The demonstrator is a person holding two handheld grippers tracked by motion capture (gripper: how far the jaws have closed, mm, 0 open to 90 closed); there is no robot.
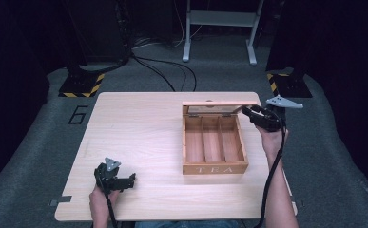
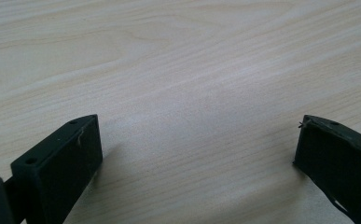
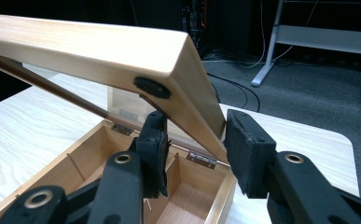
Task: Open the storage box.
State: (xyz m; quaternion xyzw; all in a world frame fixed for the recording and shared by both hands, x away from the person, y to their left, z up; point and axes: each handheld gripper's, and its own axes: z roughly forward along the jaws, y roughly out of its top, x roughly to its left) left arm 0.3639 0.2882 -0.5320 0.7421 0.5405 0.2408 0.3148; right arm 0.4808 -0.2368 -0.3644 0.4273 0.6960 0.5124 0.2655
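The right gripper [image 3: 194, 149] is clamped on the side edge of the tea box lid [image 3: 122, 51], one pad under it and one outside. The left gripper [image 2: 197, 154] hovers with jaws wide apart over bare table [image 2: 178, 60] at the near left, well away from the work. Farther out, the wooden tea box [image 1: 214, 167] sits right of centre, its three compartments running front to back. The lid hinges along the far edge, so whichever way it is to swing, it turns about that far edge; the right hand [image 1: 271, 138] is the nearer.
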